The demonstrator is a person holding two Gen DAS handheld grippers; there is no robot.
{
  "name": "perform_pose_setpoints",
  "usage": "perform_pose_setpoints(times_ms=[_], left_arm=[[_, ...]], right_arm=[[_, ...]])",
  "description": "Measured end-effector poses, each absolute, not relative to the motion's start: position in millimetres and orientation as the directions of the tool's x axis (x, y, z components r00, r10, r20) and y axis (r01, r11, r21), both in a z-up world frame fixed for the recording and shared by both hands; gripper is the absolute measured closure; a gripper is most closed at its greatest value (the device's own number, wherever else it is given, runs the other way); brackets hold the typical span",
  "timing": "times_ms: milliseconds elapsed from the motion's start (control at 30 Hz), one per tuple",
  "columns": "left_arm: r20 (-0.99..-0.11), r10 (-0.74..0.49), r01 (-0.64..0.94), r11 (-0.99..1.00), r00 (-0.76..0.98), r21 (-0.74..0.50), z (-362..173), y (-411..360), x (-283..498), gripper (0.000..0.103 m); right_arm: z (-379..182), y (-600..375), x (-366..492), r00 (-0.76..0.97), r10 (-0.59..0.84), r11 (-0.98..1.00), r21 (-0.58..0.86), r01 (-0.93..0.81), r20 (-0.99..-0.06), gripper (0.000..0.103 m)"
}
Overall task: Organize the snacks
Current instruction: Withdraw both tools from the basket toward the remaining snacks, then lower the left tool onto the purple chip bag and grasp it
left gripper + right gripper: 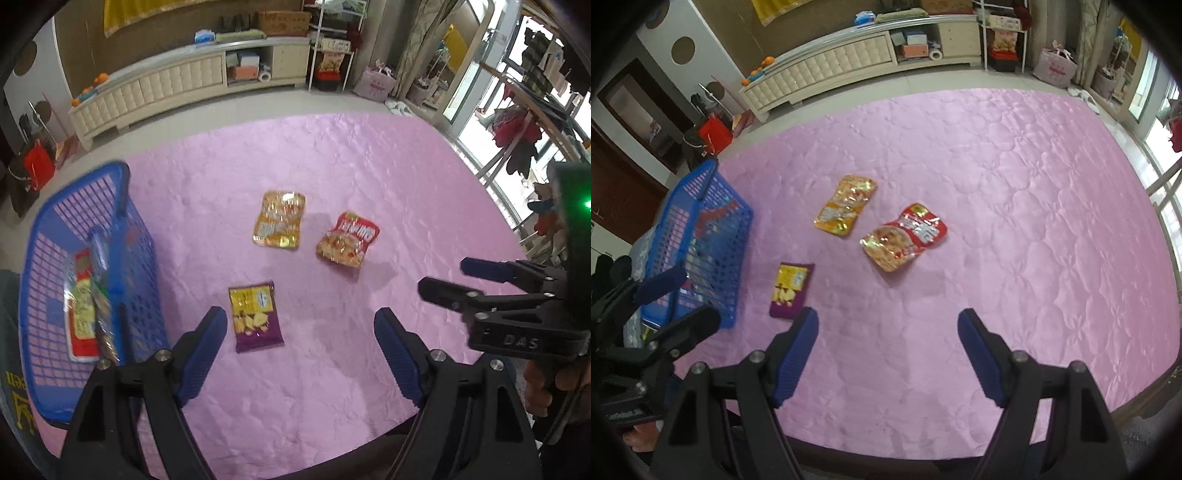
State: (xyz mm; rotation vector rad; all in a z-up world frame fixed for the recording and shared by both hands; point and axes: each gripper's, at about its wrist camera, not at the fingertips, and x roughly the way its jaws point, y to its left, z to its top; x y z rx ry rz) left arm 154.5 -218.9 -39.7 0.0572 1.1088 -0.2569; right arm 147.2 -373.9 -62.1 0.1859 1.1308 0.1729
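Three snack packets lie on the pink quilted cover: a purple-and-yellow one, an orange one and a red one. A blue plastic basket stands at the left edge with several packets inside. My left gripper hovers open just right of the basket, with the purple packet ahead by its left finger. My right gripper is open too, above bare cover near the front edge. Neither holds anything.
A long cream cabinet runs along the far wall beyond a strip of floor. A red bag stands on the floor behind the basket. Glass doors and hanging clothes are to the right. The cover's right half is bare.
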Motion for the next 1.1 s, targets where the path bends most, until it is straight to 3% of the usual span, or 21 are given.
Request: perform_pose_setpoints(times_ms=[267, 467, 833, 1100], left_arm=[[-0.9, -0.113, 0.236, 0.972, 0.421, -0.012, -66.6, -225.5, 156.6, 0.023], [-0.881, -0.121, 0.203, 0.979, 0.458, -0.029, -82.7, -221.6, 151.7, 0.023], [-0.907, -0.103, 0.131, 0.99, 0.407, -0.054, -131.2, -207.3, 164.4, 0.023], [-0.922, -0.033, 0.099, 0.995, 0.386, 0.006, -157.0, -195.3, 189.8, 0.023]], right_arm=[[-80.2, -371.5, 142.8, 0.453, 0.193, 0.98, 0.193, -0.048, -0.87, 0.022], [-95.6, -363.3, 135.7, 0.502, 0.094, 0.995, 0.098, -0.019, -0.86, 0.022], [-136.1, -363.2, 140.8, 0.476, 0.098, 0.991, 0.129, 0.032, -0.874, 0.022], [-148.5, -354.4, 151.3, 0.465, 0.095, 0.993, 0.118, 0.021, -0.88, 0.022]])
